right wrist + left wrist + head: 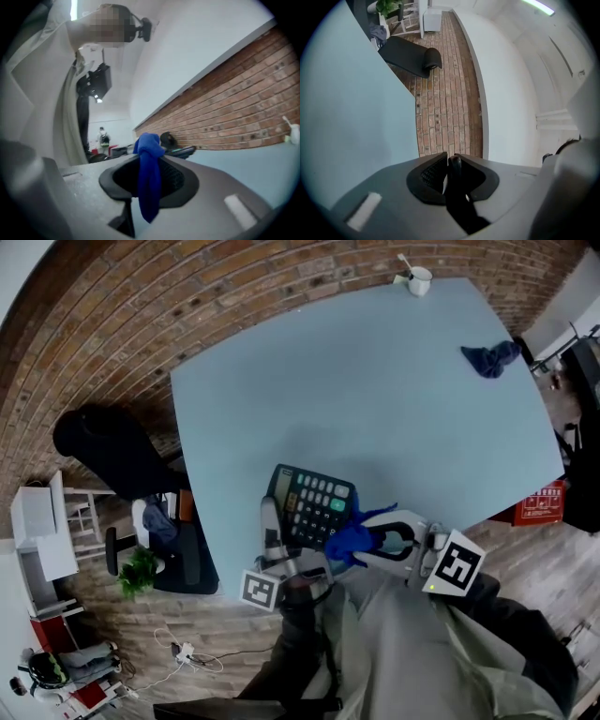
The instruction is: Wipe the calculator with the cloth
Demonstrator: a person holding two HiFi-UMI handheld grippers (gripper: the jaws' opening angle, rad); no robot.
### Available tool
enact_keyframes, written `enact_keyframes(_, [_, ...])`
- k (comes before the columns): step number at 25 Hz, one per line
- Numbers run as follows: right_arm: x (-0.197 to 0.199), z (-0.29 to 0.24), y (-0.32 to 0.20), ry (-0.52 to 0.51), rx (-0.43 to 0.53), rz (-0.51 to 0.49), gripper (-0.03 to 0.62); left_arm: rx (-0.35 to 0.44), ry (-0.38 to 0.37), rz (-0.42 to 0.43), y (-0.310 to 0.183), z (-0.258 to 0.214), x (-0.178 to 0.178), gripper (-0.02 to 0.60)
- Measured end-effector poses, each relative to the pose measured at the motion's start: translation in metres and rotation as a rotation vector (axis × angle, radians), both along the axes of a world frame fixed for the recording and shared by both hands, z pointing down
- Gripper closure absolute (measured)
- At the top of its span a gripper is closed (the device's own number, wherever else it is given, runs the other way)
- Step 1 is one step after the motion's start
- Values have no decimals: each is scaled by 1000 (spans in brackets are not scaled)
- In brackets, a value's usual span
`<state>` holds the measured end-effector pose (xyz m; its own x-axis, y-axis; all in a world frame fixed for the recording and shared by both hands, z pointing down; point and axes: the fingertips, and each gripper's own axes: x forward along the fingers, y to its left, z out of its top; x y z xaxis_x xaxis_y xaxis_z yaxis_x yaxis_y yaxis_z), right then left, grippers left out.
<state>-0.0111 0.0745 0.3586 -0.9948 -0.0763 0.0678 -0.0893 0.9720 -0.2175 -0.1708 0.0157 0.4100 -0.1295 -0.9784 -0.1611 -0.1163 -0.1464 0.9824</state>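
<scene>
A black calculator (314,505) with rows of keys is tilted up over the near edge of the pale blue table (375,399). My left gripper (272,529) is shut on its left edge; in the left gripper view the dark edge (452,171) stands pinched between the jaws. A bright blue cloth (349,540) is bunched against the calculator's lower right corner, and my right gripper (377,542) is shut on it. The right gripper view has the cloth (149,183) hanging between the jaws, with the calculator (180,151) just beyond them.
A second dark blue cloth (489,358) lies at the table's far right. A white cup (417,279) stands at the far edge. Left of the table are a black chair (108,442) and a potted plant (141,570) on the brick floor.
</scene>
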Motion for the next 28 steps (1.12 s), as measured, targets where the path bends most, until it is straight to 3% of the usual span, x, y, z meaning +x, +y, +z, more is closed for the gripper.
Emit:
enact_keyframes(3, [-12, 8, 41, 87, 136, -204, 487, 10, 6, 1, -1, -2, 1, 528])
enact_keyframes(5, [-11, 10, 39, 97, 163, -222, 487, 19, -4, 6, -2, -5, 4, 528])
enact_keyframes(7, [-4, 11, 22, 101, 155, -151, 487, 23, -18, 8, -2, -8, 4, 528])
enact_keyframes(11, [12, 10, -22, 93, 45, 127, 487, 19, -33, 7, -3, -12, 6, 528])
enact_keyframes(13, [15, 9, -34, 109, 95, 195, 487, 15, -21, 2, -4, -10, 8, 528])
enact_keyframes(19, [6, 3, -36, 236, 525, 319, 487, 7, -20, -30, -2, -12, 7, 528])
enact_keyframes(22, [9, 1, -44, 399, 881, 460, 485, 7, -12, -35, -3, -14, 11, 528])
enact_keyframes(23, [9, 0, -46, 425, 957, 485, 485, 7, -4, -39, -3, -14, 12, 529])
enact_keyframes(28, [7, -3, -42, 452, 1128, 523, 485, 4, 51, -48, -3, -10, 14, 529])
